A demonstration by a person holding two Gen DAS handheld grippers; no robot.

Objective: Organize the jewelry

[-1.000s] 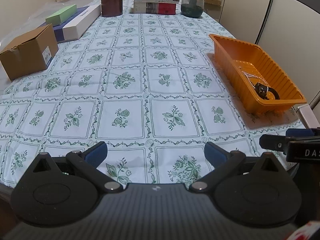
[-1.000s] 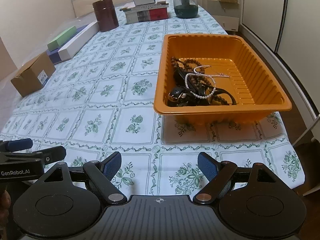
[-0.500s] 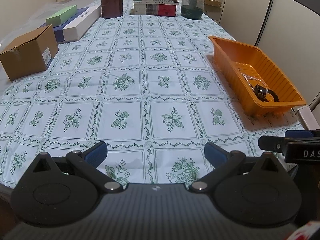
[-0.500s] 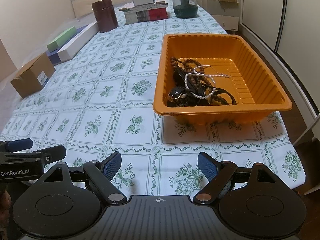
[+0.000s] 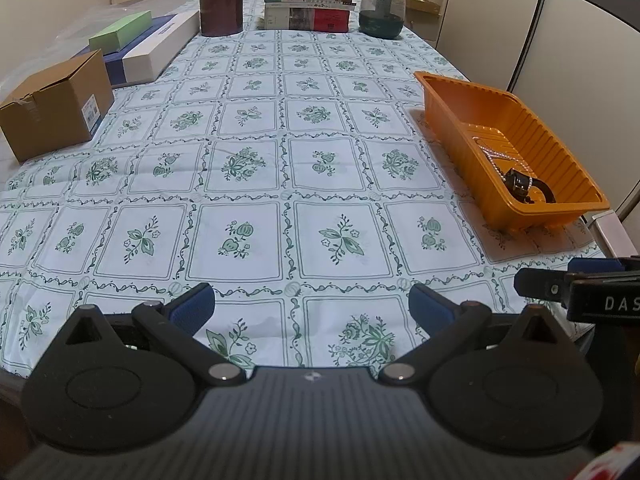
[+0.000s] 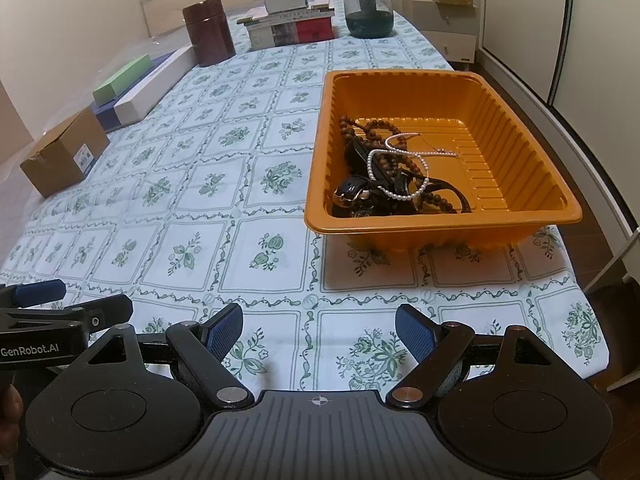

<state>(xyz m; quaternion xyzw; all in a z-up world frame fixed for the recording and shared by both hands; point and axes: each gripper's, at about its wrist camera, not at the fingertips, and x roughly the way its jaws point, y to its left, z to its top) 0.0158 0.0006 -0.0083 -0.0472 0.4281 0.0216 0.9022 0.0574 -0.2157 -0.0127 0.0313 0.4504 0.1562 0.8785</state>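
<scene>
The long bench (image 6: 280,64) carries a white cloth printed with green floral squares. Near its right edge sits an orange ribbed plastic tray (image 6: 516,128), also visible in the left wrist view (image 5: 472,128). Inside, toward the near left corner, the jewelry lies tangled: a brown wooden bead string (image 6: 360,128), a black strapped watch (image 6: 352,194) and a white pearl strand (image 6: 400,196) draped across them. The right gripper (image 6: 319,334) and left gripper (image 5: 311,308) hover over the near bench edge, well apart from the tray, fingers released and empty.
</scene>
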